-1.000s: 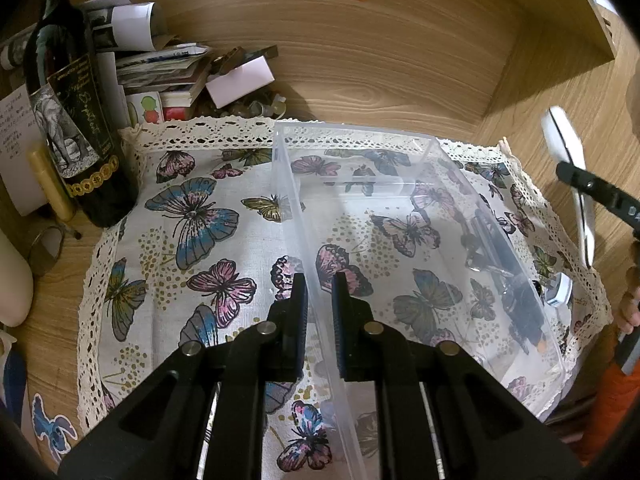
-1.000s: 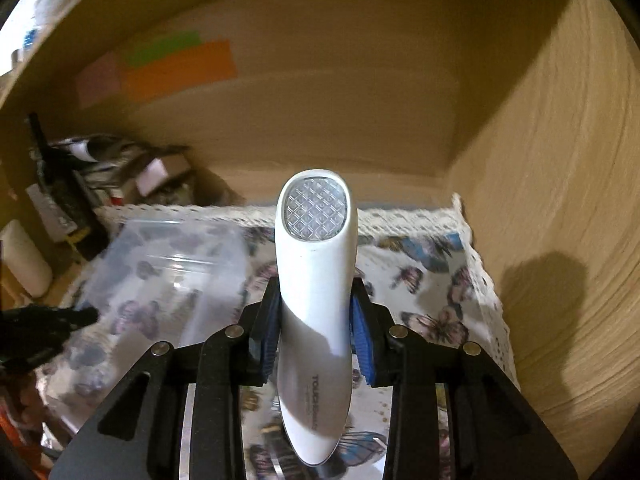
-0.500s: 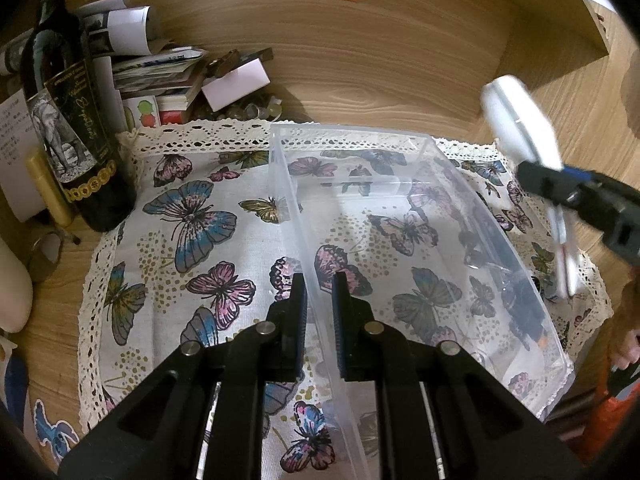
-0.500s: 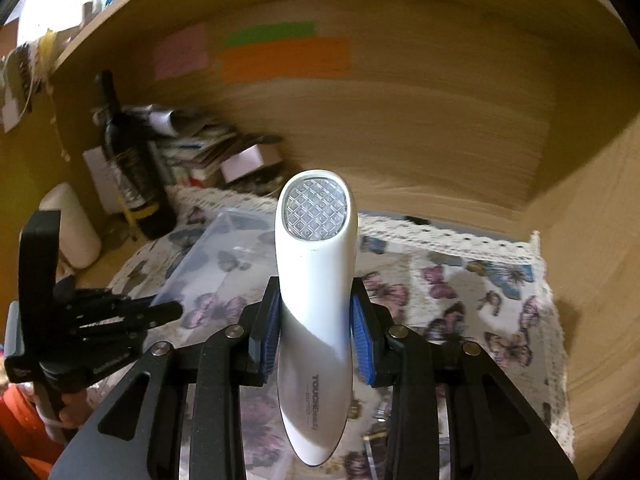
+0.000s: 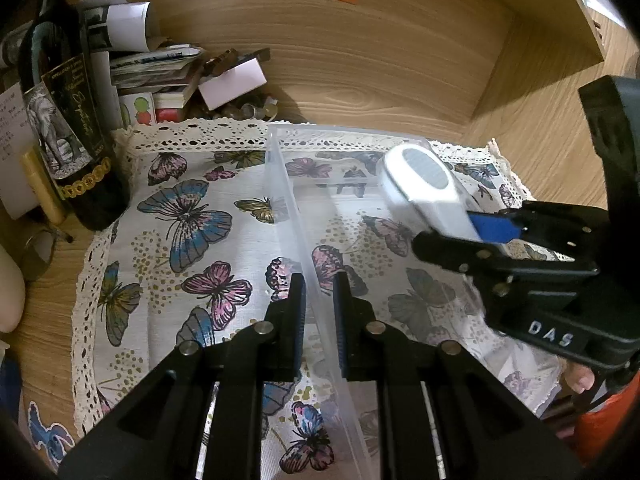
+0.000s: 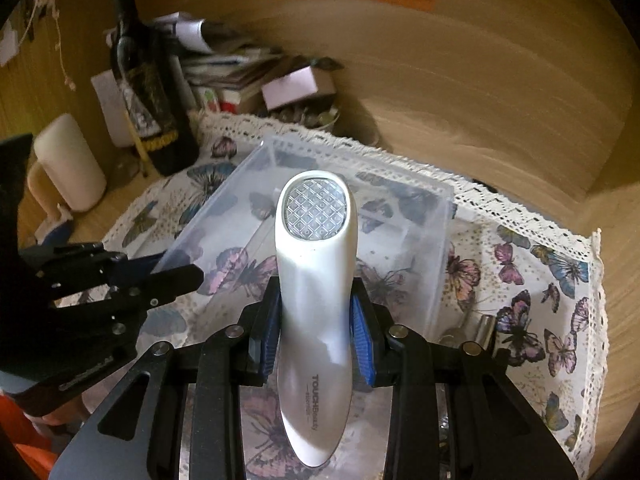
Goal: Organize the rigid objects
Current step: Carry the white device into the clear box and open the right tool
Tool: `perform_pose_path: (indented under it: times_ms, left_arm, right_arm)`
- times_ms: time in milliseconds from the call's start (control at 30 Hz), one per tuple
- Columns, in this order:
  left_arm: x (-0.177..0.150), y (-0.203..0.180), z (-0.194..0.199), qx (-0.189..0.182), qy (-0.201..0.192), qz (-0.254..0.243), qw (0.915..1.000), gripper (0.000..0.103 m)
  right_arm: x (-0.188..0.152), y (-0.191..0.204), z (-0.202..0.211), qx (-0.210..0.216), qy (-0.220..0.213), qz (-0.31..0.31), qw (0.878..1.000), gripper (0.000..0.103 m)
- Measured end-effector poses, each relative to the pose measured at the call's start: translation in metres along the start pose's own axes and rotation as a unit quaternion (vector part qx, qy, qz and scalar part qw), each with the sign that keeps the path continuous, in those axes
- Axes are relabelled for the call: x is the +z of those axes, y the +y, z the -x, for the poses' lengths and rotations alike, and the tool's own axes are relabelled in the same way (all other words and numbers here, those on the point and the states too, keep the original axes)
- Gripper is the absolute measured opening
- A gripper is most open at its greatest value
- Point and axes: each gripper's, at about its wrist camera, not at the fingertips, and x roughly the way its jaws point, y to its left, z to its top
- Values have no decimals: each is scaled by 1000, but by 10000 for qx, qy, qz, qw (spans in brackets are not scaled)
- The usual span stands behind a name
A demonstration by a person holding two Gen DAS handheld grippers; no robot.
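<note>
The left gripper (image 5: 319, 312) has its fingers clamped on the near-left wall of the clear bin (image 5: 280, 184), which sits on the butterfly cloth (image 5: 192, 216) on the bench. The right gripper (image 6: 316, 332) has its fingers clamped on the white handheld device (image 6: 316, 280), poised above the bin. Lower the device into the middle, clear of the walls, hold the bin steady, and part the fingers only once it rests.

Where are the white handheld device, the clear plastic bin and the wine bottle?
white handheld device (image 6: 316, 280): right wrist view, mid body below its textured head.
clear plastic bin (image 5: 298, 220): left wrist view, left side wall.
wine bottle (image 5: 68, 128): left wrist view, on its label.
</note>
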Motion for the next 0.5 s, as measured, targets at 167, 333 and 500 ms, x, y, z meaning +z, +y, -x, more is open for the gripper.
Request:
perform_pose_path:
  times_ms: [167,333,500]
  left_arm:
    - [0,0,0,-17,4,-11,10000,14]
    - [0,-1,0,-22,2,-9,10000,14]
    - [1,-2,-2,16,3,-45,10000,14]
  right_arm:
    - [-1,4,-7,-7,227,113,9997,30]
    - [-4,2,-7,-79,250,96,9996,31]
    - [-2,-6,6,-135,46,-38,9999,31]
